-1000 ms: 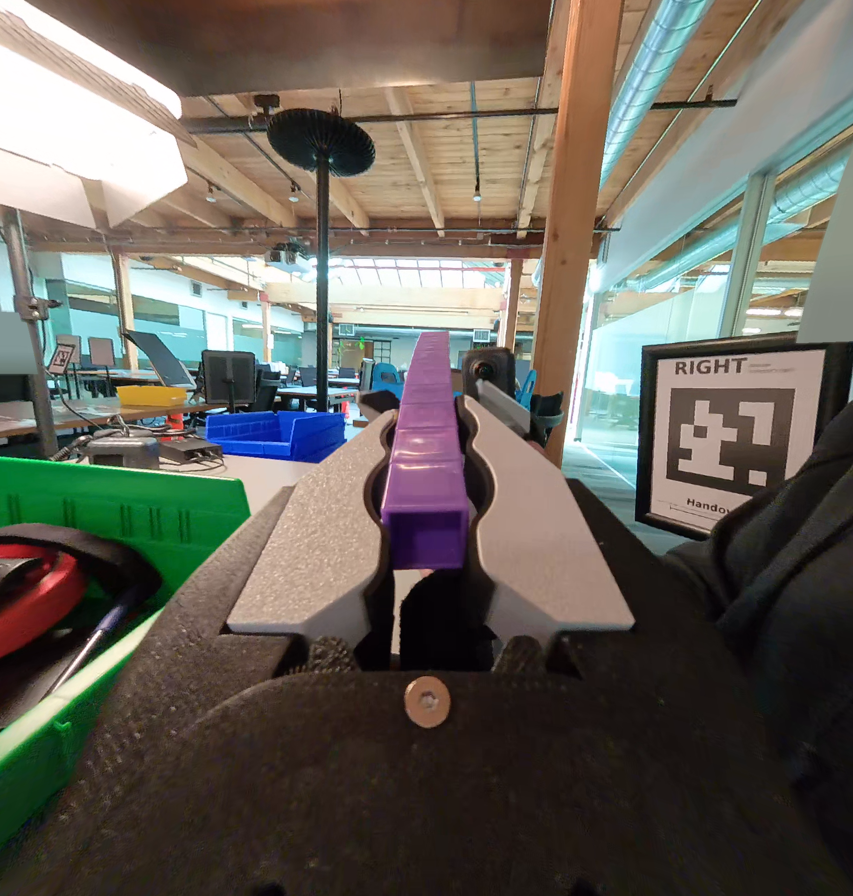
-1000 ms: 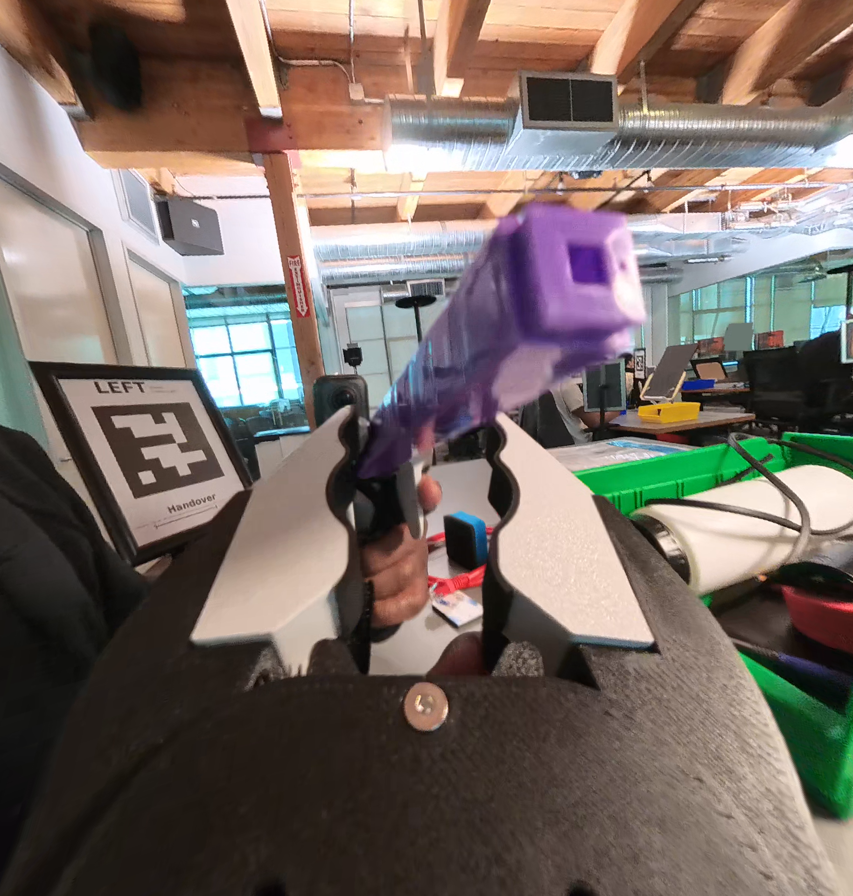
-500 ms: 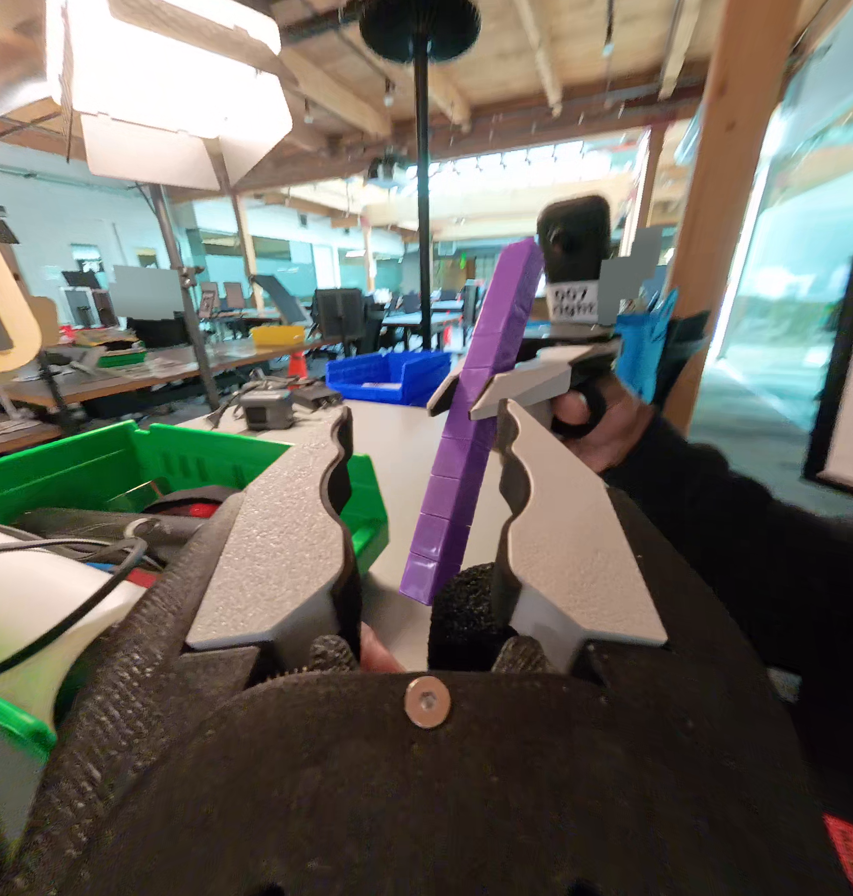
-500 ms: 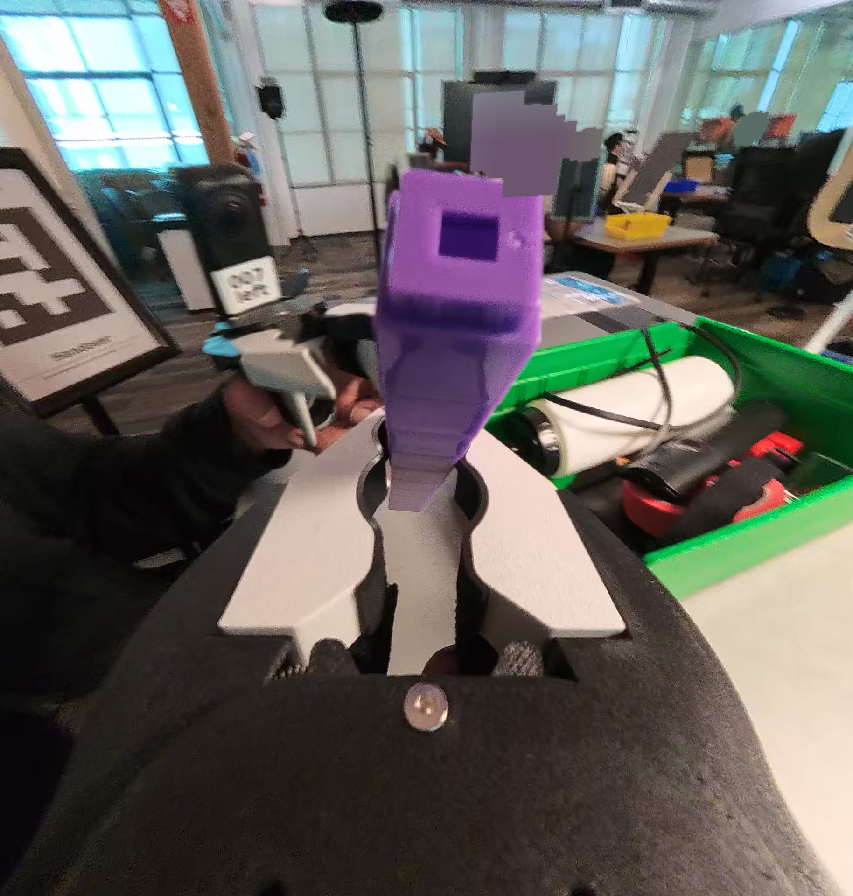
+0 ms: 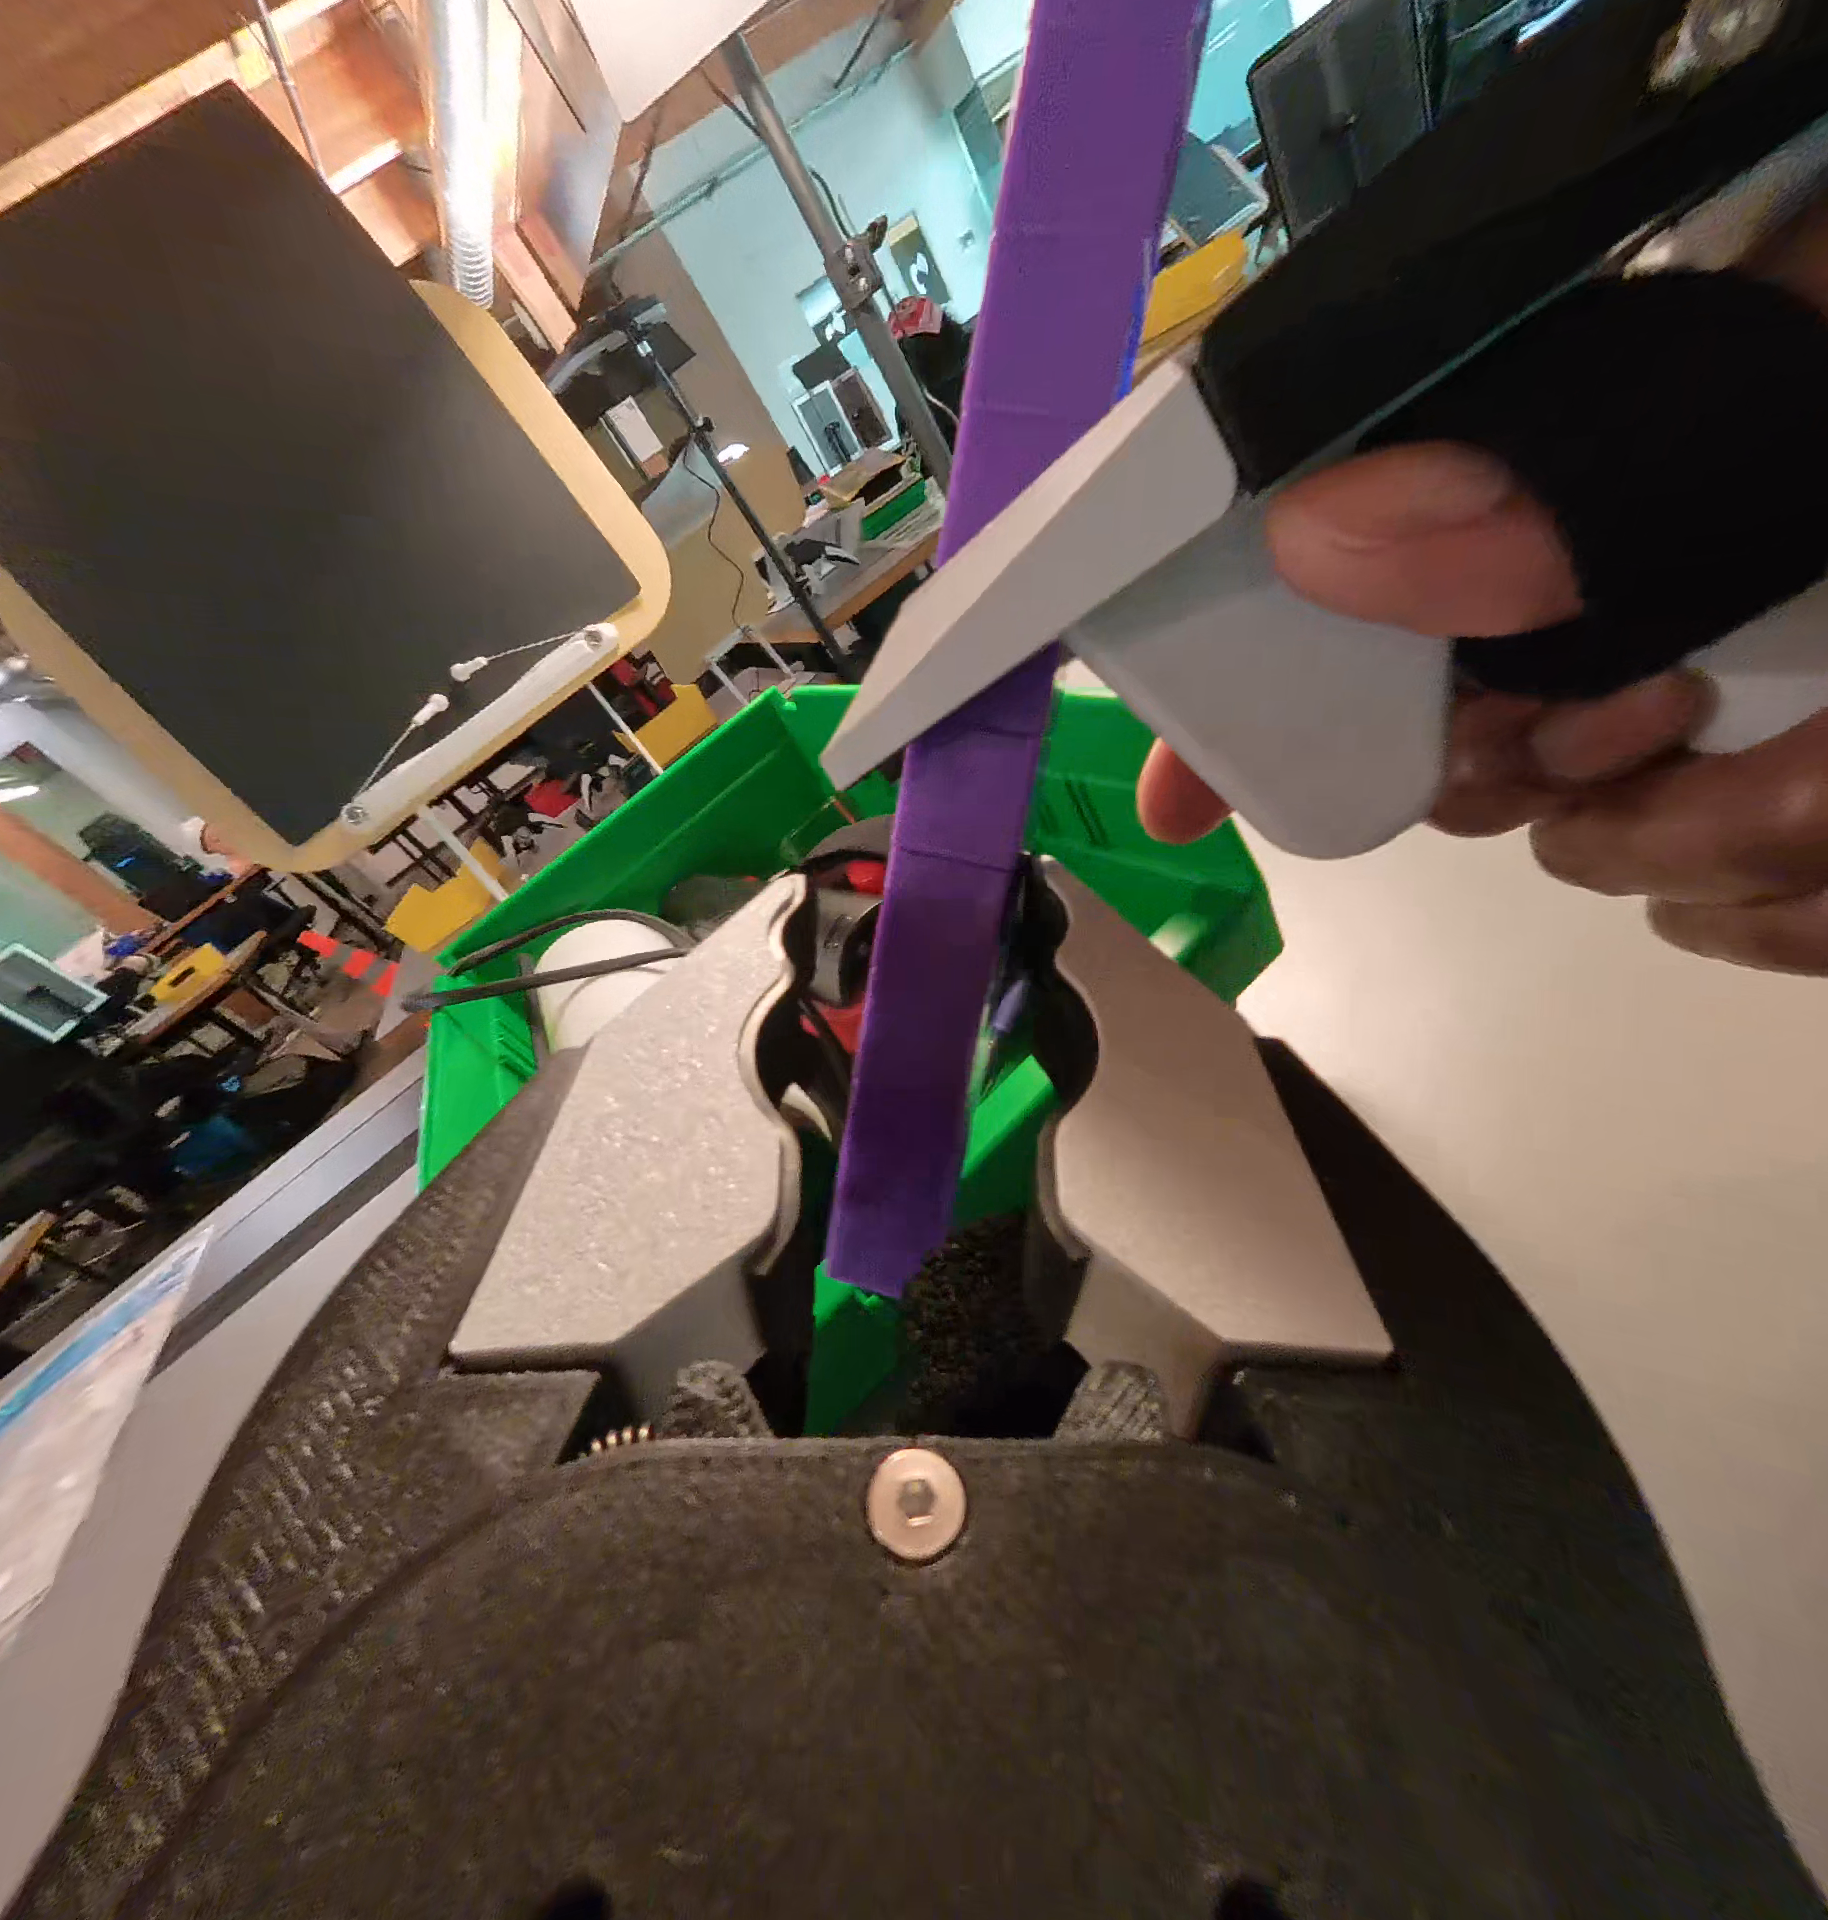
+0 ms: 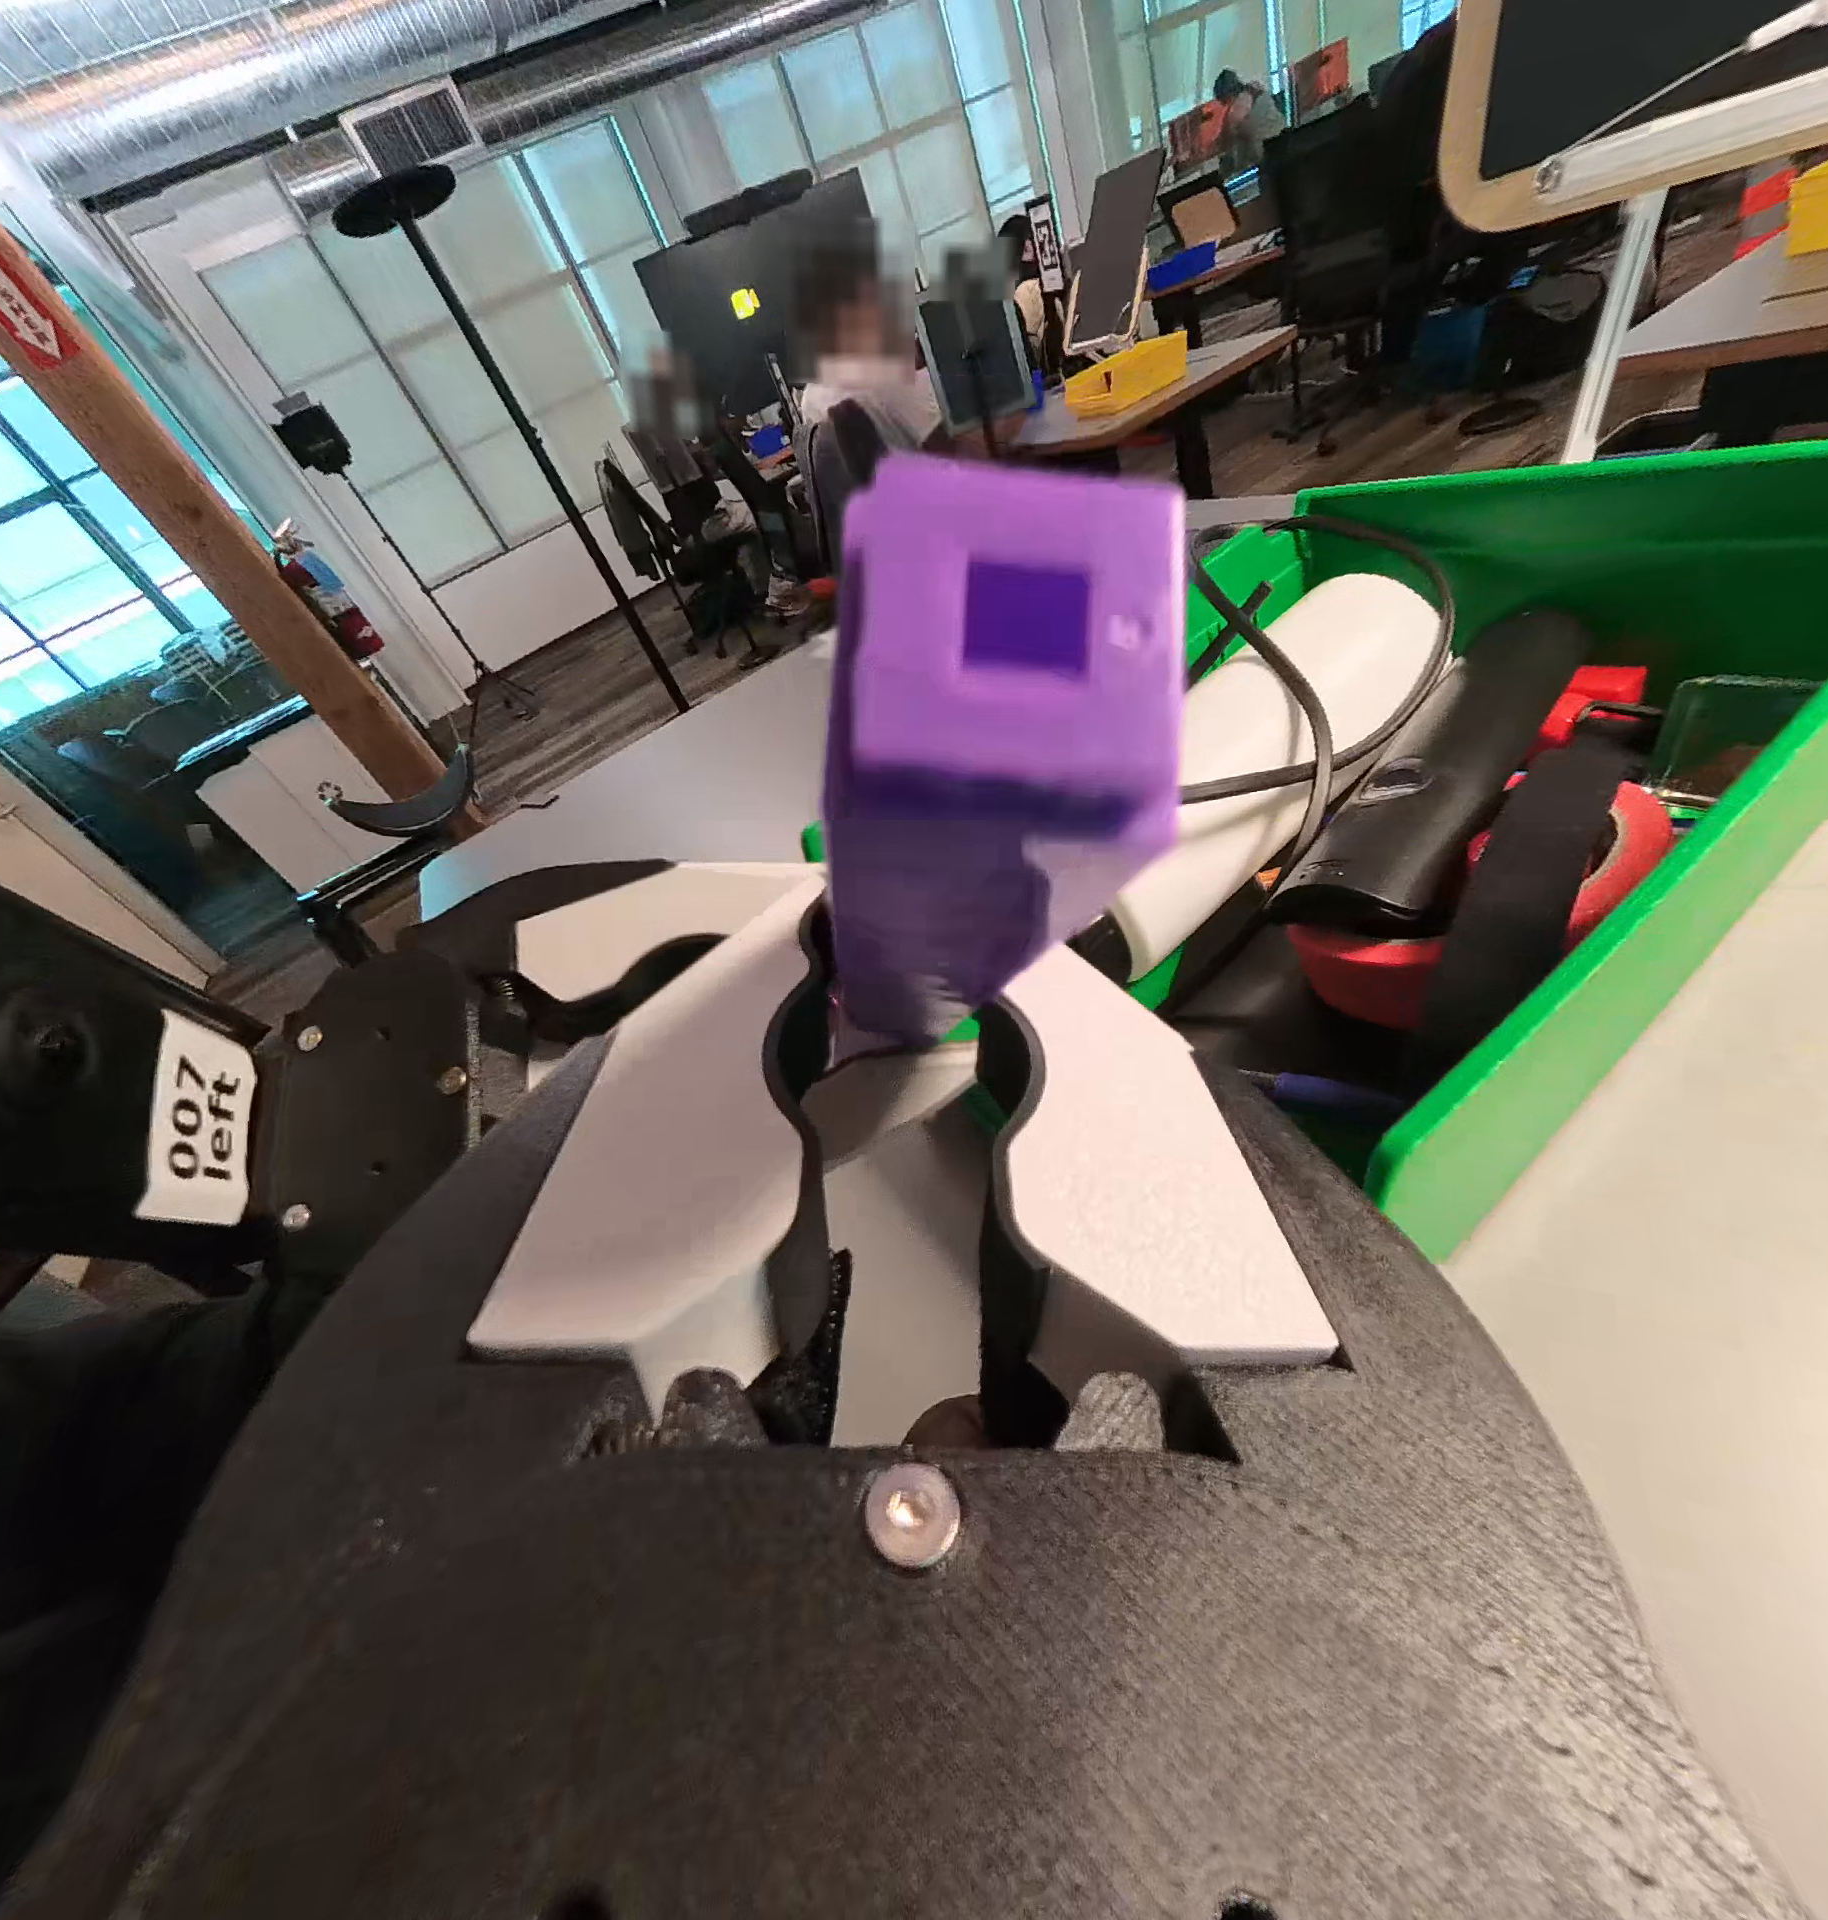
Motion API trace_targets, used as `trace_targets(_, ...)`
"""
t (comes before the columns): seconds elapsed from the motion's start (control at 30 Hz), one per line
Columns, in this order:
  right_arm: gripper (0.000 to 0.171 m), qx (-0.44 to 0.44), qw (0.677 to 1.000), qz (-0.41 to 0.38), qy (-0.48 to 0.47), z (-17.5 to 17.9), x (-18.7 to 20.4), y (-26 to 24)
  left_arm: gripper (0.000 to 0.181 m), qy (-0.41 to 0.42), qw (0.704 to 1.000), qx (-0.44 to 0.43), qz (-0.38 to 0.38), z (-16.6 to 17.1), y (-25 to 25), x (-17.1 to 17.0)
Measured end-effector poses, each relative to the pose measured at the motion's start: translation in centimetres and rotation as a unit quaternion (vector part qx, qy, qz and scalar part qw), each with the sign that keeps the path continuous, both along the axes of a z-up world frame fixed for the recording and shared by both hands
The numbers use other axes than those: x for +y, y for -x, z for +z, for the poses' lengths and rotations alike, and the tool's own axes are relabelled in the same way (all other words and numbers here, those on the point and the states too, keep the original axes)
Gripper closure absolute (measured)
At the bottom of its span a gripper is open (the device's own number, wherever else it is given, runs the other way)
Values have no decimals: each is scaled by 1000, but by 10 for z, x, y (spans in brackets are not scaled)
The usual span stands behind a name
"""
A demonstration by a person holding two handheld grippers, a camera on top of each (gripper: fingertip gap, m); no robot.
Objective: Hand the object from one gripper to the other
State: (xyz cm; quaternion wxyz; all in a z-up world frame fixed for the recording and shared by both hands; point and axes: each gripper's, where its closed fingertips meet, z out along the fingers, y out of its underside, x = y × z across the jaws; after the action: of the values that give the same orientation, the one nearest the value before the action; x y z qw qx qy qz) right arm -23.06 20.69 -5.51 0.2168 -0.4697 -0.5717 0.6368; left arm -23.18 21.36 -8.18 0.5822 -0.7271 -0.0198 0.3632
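Note:
A long purple bar of joined cubes (image 5: 1055, 312) stands nearly upright in the left wrist view. My right gripper (image 6: 910, 977) is shut on the purple bar (image 6: 1003, 665), which points back at its camera; one of its grey fingers (image 5: 1035, 582) crosses the bar from the right. My left gripper (image 5: 920, 904) is open. The bar's lower end hangs between its fingers (image 5: 661, 1122) with a gap on each side. The left gripper's black body (image 6: 370, 1081) shows low at the left of the right wrist view.
A green bin (image 5: 681, 821) sits just beyond both grippers on the pale table (image 5: 1512, 1091). It holds a white roll (image 6: 1336, 665), a black cable, a black tool (image 6: 1450, 790) and red tape (image 6: 1616, 852). A dark board on a stand (image 5: 266, 447) hangs at the upper left. Both grippers' tips are close together, under 4 cm apart.
A second ago my left gripper was shut on the bar and the right was open around it. The right closed on the bar and the left let go. Both views have tilted towards the bin.

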Motion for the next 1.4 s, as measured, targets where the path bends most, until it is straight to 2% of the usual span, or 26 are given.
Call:
trace_targets(0.1,148,2,1000,0,-10,-1,-9,0,150,3,1000,6,13,0,3,-7)
trace_targets(0.23,147,8,999,-13,-31,-2,-17,1,153,15,999,14,27,-3,5,-13)
trace_targets(0.37,143,32,999,-1,-36,6,-26,-1,158,5,1000,-25,3,-5,0,-13)
trace_targets(0.5,138,77,996,34,-37,17,-35,-7,158,-52,992,-95,-57,5,-11,-11)
trace_targets(0.63,121,103,990,92,-15,24,-44,-17,158,-117,960,-205,-152,15,-26,-10)
trace_targets(0.73,116,110,986,122,6,27,-43,-23,158,-157,917,-279,-239,25,-41,-13)
trace_targets(0.8,115,107,985,135,11,26,-42,-27,157,-154,887,-319,-295,25,-56,-12)
trace_targets(0.87,117,107,983,152,5,25,-45,-32,157,-135,868,-343,-332,21,-70,-10)
trace_targets(1.0,135,117,976,184,-13,21,-50,-43,156,-98,869,-337,-348,12,-82,-7)
trace_targets(1.07,145,132,976,173,-14,23,-46,-43,157,-103,858,-356,-356,11,-82,-8)
trace_targets(1.13,145,139,978,153,-17,24,-40,-39,158,-116,850,-374,-353,13,-79,-9)
trace_targets(1.27,146,147,983,94,-48,22,-26,-30,146,-128,892,-322,-290,12,-60,-7)
trace_targets(1.4,146,100,994,11,-50,6,-8,-11,139,-109,943,-243,-199,5,-40,-5)
